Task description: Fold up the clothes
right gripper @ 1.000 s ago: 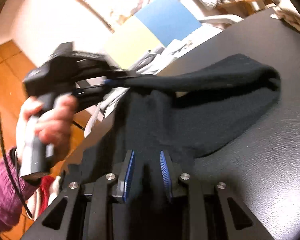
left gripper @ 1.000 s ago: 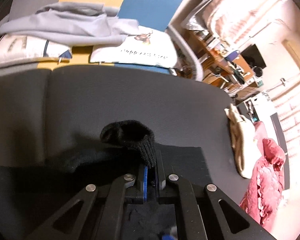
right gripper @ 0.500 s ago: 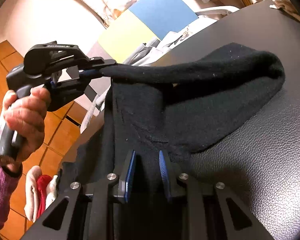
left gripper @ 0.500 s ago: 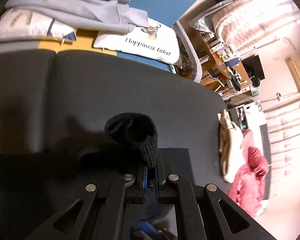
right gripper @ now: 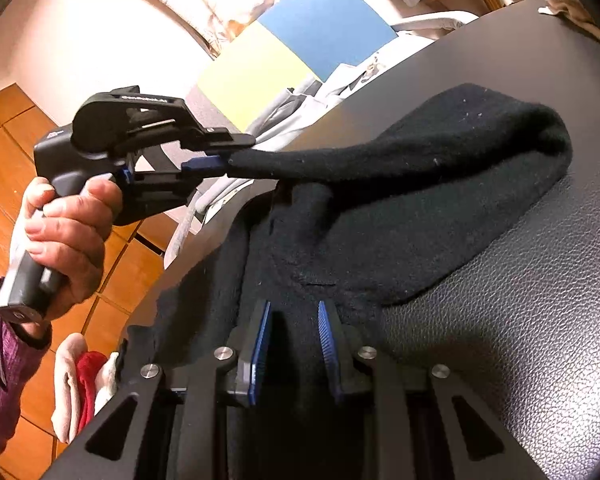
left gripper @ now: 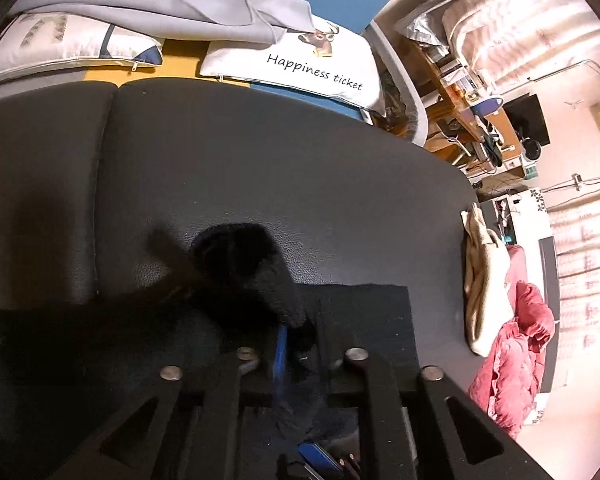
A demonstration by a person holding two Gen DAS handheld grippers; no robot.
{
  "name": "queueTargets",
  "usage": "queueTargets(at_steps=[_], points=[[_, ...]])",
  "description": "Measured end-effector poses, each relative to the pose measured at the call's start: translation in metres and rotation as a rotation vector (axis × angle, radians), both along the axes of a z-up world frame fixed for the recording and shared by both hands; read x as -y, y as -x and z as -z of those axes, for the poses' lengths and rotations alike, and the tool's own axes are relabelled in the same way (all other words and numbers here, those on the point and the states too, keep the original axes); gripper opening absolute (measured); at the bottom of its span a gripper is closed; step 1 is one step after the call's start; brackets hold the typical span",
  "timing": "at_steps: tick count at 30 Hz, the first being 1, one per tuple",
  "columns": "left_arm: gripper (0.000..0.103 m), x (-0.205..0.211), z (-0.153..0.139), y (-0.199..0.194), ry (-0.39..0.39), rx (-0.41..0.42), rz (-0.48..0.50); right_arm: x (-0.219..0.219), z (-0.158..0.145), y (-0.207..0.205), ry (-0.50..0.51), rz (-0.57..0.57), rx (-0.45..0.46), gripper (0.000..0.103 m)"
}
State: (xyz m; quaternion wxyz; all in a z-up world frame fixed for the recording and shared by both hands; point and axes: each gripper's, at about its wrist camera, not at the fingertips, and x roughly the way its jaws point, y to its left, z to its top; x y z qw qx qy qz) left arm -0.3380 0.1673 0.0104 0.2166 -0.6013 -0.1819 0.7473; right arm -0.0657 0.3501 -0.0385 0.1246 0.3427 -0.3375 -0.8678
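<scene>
Right wrist view | left gripper point(right gripper: 220, 162) clamps black garment point(right gripper: 440, 200) edge, raising flap for folding | right gripper point(right gripper: 292, 328) pins base, 2 fingers part-closed on cloth

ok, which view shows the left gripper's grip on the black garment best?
Right wrist view: the left gripper is seen side-on, shut on the black garment, lifting its edge. Left wrist view shows only dark fabric bunched at its own fingertips.
</scene>
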Motion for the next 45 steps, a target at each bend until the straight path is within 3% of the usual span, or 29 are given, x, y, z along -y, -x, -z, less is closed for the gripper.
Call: queueTargets(at_steps=[4,11,22,27,31,34,39,41,45], points=[[0.005,0.005,-0.010,-0.005,-0.003,-0.061,-0.004,0.001,-0.001,0.000,-0.001,0.003,0.000,0.024],[0.004,0.034,-0.072,-0.030,-0.083,-0.256,0.002,0.002,-0.002,0.001,-0.005,0.008,0.002,0.022],[0.005,0.135,-0.100,-0.079,-0.248,-0.312,-0.076,0.004,-0.002,0.001,-0.018,0.015,0.011,0.020],[0.005,0.192,-0.086,-0.116,-0.213,-0.367,-0.147,0.007,-0.003,0.002,-0.028,0.019,0.020,0.019],[0.005,0.234,-0.040,-0.137,-0.228,-0.299,-0.246,0.010,-0.005,0.003,-0.044,0.022,0.026,0.019],[0.005,0.254,-0.009,-0.148,-0.278,-0.233,-0.318,0.013,-0.008,0.004,-0.057,0.019,0.038,0.019],[0.005,0.278,0.017,-0.162,-0.448,-0.148,-0.388,0.041,-0.032,0.003,-0.296,-0.038,0.023,0.022],[0.005,0.280,0.007,-0.162,-0.490,-0.165,-0.375,0.054,-0.036,0.006,-0.345,-0.105,0.006,0.021],[0.005,0.279,-0.033,-0.160,-0.566,-0.245,-0.315,0.063,-0.030,0.024,-0.420,-0.129,0.062,0.016]])
